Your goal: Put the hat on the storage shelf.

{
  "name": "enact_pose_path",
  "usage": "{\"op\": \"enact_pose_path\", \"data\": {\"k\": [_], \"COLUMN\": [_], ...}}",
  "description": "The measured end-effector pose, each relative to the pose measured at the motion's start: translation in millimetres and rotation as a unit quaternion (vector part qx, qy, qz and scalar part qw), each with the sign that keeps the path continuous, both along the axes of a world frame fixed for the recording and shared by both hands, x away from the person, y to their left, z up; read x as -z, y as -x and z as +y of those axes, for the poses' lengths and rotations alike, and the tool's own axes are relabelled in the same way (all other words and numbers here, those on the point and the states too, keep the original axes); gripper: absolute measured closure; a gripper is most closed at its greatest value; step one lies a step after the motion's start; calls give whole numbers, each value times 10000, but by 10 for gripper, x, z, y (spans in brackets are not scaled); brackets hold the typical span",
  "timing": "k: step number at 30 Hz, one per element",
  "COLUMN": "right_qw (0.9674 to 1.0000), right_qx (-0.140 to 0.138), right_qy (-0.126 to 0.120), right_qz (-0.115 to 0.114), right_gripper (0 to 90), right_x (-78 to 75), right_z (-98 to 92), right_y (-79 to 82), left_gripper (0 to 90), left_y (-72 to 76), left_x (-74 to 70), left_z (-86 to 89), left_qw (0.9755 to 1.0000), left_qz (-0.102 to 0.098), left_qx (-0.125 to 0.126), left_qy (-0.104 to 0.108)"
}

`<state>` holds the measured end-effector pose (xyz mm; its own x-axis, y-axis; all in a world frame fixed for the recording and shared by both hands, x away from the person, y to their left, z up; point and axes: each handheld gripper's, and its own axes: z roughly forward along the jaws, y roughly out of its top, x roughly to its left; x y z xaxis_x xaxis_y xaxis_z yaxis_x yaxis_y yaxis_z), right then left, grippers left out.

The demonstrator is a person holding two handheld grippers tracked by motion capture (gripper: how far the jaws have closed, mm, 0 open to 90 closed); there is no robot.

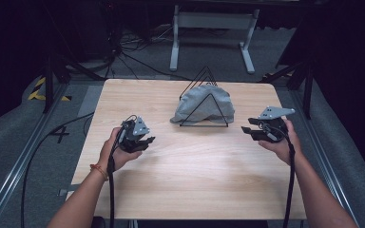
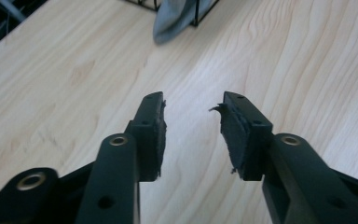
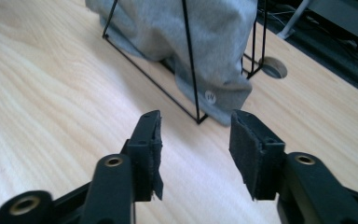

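Observation:
A grey cloth [image 1: 204,104] lies draped inside a black wire rack [image 1: 205,124] of triangular frames at the back middle of the wooden table [image 1: 190,180]. My left gripper [image 1: 145,142] hovers over the table to the left of the rack, open with nothing between its jaws. In the left gripper view the gripper [image 2: 193,126] points over bare wood, with the cloth [image 2: 175,21] far ahead. My right gripper [image 1: 248,131] is held right of the rack, open and empty. The right gripper view has the gripper [image 3: 196,140] aimed at the cloth [image 3: 191,42] and a rack [image 3: 191,70] corner close ahead.
Metal rails [image 1: 19,161] run along both sides of the table. A white stand [image 1: 209,28] and cables lie on the dark floor behind. A round hole [image 3: 274,67] in the tabletop sits just past the rack.

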<state>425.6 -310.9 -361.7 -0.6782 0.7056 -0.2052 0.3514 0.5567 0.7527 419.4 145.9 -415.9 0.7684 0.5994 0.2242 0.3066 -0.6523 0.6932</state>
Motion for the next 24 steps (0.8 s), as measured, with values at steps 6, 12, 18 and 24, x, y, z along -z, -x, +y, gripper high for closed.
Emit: {"op": "enact_pose_path", "data": {"k": [6,12,18,24], "right_qw": [9999,9995,9985,9977], "right_qx": [93,202,304,523], "right_qy": [101,181,225,102], "right_qz": [63,181,399,429], "right_gripper": [495,475,431,387], "right_x": [167,391,609,708], "right_z": [-111,-238,-369,-544], "right_y": [202,392,572,753], "left_gripper": [508,446,335,280], "left_y": [156,232,259,353], "left_x": [118,237,306,377], "left_z": [160,342,509,534], "left_qw": [9999,9989,9963,9957], "left_qz": [112,409,786,906], "left_qx": [-105,-205,-226,-59], "left_qy": [-77,-39,272,161]}}
